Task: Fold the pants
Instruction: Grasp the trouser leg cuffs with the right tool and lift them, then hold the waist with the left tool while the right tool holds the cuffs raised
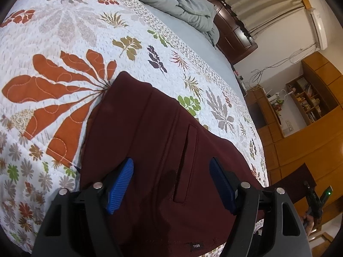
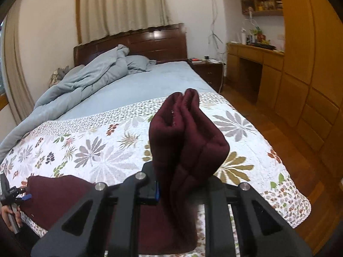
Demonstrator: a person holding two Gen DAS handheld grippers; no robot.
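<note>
Now the right gripper (image 2: 182,184) pinches a bunch of the dark red cloth pants (image 2: 188,132) to fold them over, while the left gripper (image 1: 171,184) hangs wide open, holding nothing, over the flat part on the flowery quilted bed cover (image 1: 64,42).

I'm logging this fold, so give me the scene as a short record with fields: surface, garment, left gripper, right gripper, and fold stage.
surface: floral quilt on a bed
garment: maroon pants, one part flat on the quilt
left gripper: open above the flat part, holding nothing
right gripper: shut on a bunched end of the pants, lifted off the quilt
fold stage: lifted end not yet laid over the flat part
</note>
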